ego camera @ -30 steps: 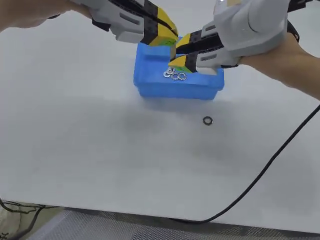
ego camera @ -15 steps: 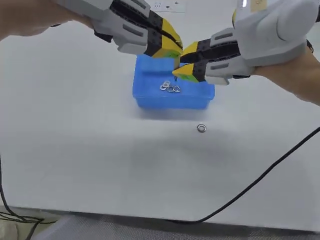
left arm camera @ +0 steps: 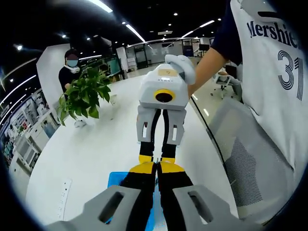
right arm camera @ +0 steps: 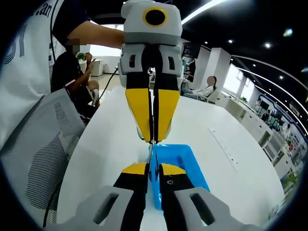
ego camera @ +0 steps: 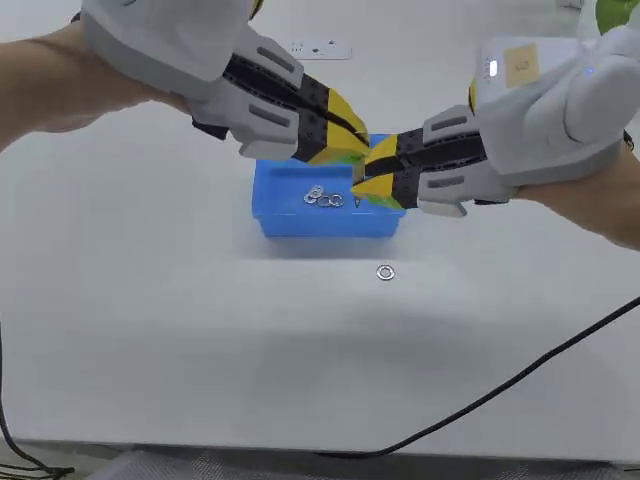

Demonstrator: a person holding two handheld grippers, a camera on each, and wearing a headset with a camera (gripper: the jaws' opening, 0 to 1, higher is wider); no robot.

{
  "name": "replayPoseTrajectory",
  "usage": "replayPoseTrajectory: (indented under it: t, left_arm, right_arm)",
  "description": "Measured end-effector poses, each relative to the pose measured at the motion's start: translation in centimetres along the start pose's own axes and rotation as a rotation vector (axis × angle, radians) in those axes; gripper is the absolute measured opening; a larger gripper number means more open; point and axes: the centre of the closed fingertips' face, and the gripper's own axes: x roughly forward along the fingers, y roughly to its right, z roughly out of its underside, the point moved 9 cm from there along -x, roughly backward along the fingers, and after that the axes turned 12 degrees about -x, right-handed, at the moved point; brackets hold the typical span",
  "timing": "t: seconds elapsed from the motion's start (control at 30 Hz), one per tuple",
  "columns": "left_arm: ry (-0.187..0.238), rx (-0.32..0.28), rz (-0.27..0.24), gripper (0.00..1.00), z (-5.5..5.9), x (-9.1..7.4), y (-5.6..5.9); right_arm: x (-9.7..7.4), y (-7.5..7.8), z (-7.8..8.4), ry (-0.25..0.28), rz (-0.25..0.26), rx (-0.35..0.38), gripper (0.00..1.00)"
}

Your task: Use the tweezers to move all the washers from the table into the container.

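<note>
A blue container point(ego camera: 285, 222) sits mid-table with several washers point(ego camera: 325, 198) lying in it. One washer point(ego camera: 386, 272) rests on the white table just in front of the container's right corner. My left gripper point(ego camera: 358, 150) comes in from the upper left and my right gripper point(ego camera: 368, 190) from the right. Their yellow tips meet above the container's right side. The thin metal tweezers point(right arm camera: 150, 155) run between my right gripper point(right arm camera: 153, 169) and the left gripper's point(right arm camera: 153, 139) shut tips. The tweezers' point point(ego camera: 356, 204) hangs over the container. In the left gripper view its own gripper point(left arm camera: 157, 166) is shut.
A black cable point(ego camera: 520, 375) curves across the table's front right. A white power strip point(ego camera: 322, 48) lies at the far edge. The table's near edge point(ego camera: 300, 450) is close. Beyond the table are a potted plant point(left arm camera: 84, 94), a mesh chair point(right arm camera: 33, 144) and people.
The head camera has tilted, so the container sits lower in the picture. Both grippers have stayed together and drifted from over the container's middle toward its right side. The table washer has not moved.
</note>
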Motion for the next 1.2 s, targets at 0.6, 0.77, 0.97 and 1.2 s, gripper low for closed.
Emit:
replayPoseTrajectory:
  t: [0.6,0.77,0.97,1.2]
  left_arm:
    - [0.02,-0.052,0.06,0.05,1.9,3.9,1.9]
    - [0.01,-0.069,0.065,0.05,3.1,4.6,2.0]
    - [0.003,-0.094,0.067,0.05,3.9,5.2,2.1]
    - [-0.002,-0.112,0.068,0.05,4.6,5.9,2.1]
  right_arm:
    - [-0.6,-3.4,2.8,-0.056,-0.05,0.044,0.1]
    - [0.0,-4.1,3.6,-0.065,-0.074,0.043,0.1]
    - [0.4,-4.7,4.4,-0.06,-0.097,0.058,0.09]
    - [0.8,-5.1,5.3,-0.058,-0.119,0.067,0.09]
